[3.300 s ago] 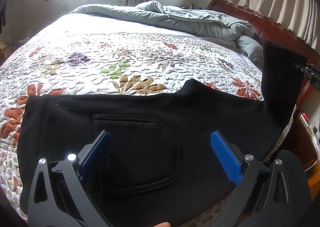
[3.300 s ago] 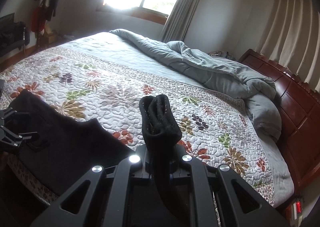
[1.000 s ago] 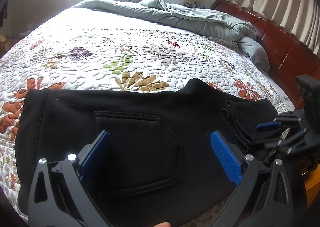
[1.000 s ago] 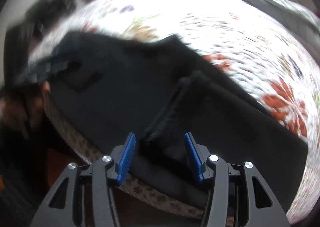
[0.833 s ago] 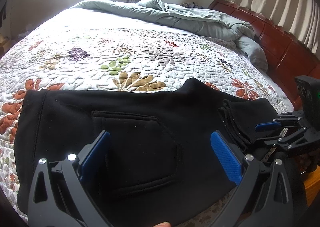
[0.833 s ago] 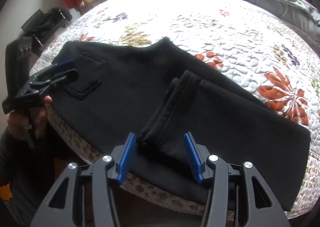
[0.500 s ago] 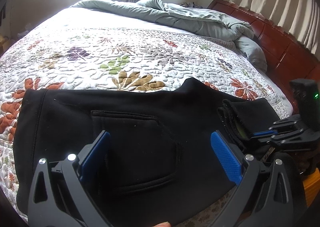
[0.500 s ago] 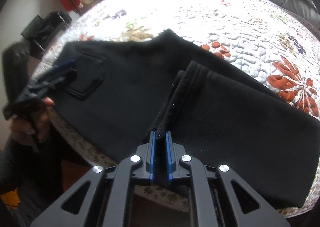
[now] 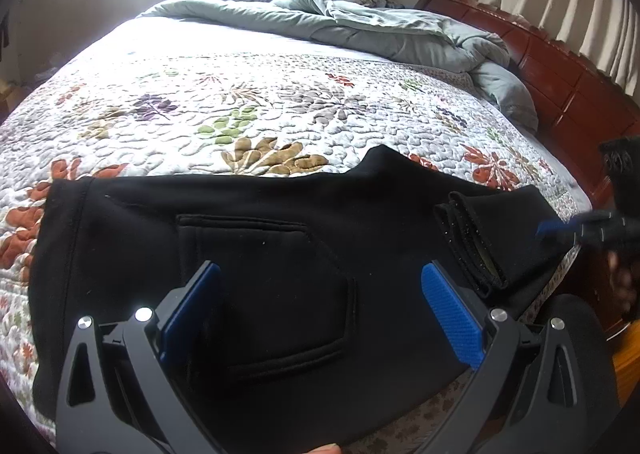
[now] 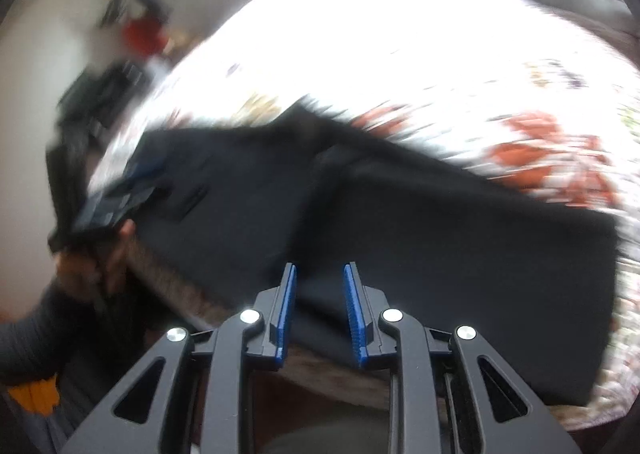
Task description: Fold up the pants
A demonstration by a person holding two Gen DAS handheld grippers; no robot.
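- Left wrist view: the left hand-held gripper (image 9: 320, 298) has its blue pads spread wide and holds nothing, hovering just over the back pocket (image 9: 264, 290) of the black pants (image 9: 280, 222).
- Right wrist view is badly smeared, but the right hand-held gripper (image 10: 320, 312) shows a clear gap between its pads, parted and empty, at the near edge of the folded-over leg end.
- Pants lie flat across the near edge of the bed, on the floral quilt (image 9: 248, 102). The cuffs (image 9: 468, 242) are doubled back on top of the legs, so one fold looks done.
- My guess for the step in hand: bring the folded end up to the waistband. I'd pinch through all the layers at the fold line, both corners at once, lift low and lay it down square so the edges line up. Fleece that thick will probably bunch if dragged.
- Count: one pair of pants, one visible pocket, two hand-held grippers, one grey duvet (image 9: 360, 26) bunched at the far side.
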